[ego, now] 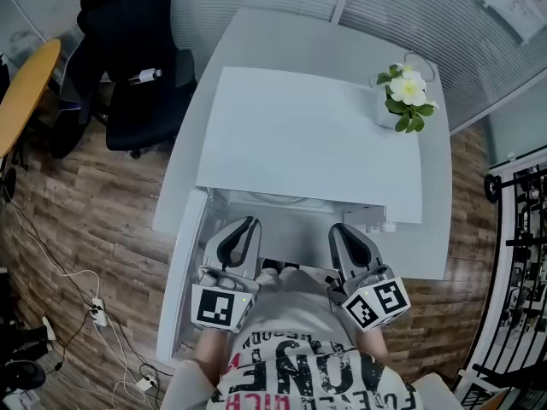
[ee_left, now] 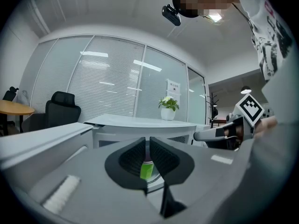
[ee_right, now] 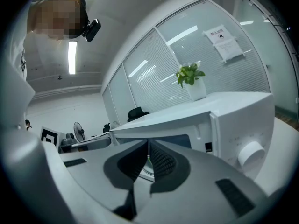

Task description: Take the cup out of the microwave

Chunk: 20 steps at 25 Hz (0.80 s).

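A white microwave [ego: 308, 135] stands on a white table [ego: 436, 229], its door [ego: 184, 263] swung open to the left. In the left gripper view a green cup [ee_left: 146, 170] shows inside the oven, on the turntable, seen through the slit between the jaws. My left gripper [ego: 248, 223] hovers before the opening, jaws drawn to a thin slit [ee_left: 147, 140], gripping nothing. My right gripper [ego: 340, 228] sits beside it, a little apart, in front of the oven and also shut [ee_right: 148, 141] on nothing. From the head view the cup is hidden under the oven's top.
A potted plant [ego: 406, 96] sits at the microwave's back right corner. The control panel with its round dial [ee_right: 250, 155] is right of the opening. A black office chair [ego: 128, 58], a wooden table [ego: 26, 84] and floor cables [ego: 94, 310] lie to the left.
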Tool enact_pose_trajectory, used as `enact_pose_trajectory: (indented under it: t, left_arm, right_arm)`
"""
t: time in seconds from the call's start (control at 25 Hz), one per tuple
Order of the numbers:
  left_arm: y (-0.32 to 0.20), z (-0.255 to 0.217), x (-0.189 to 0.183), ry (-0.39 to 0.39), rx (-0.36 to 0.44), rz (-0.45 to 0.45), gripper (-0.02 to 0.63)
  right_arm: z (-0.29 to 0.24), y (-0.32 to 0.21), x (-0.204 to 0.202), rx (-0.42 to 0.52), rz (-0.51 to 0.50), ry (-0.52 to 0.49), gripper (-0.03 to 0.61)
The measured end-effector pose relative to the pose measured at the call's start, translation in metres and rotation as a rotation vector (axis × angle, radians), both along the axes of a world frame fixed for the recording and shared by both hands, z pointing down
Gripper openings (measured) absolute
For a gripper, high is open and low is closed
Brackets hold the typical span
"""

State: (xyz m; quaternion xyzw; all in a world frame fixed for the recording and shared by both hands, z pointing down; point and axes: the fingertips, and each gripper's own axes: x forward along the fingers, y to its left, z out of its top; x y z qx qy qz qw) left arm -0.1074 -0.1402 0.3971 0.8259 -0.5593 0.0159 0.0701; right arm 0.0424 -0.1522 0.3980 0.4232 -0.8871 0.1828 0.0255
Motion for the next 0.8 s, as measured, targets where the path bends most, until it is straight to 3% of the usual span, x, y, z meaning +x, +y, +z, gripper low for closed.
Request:
enact_pose_trajectory:
  t: [0.6,0.8]
  left_arm:
    - [-0.010,-0.005,0.016,-0.033,-0.018,-0.018,0.038]
    - [-0.009,0.005,0.024,-0.024,-0.074,-0.017,0.039]
  right_arm:
    - [0.002,-0.013,0.018,-0.028,-0.033,-0.006,0.021]
    - [0.011,-0.011,0.024,-0.052,-0.034,-0.008,0.021]
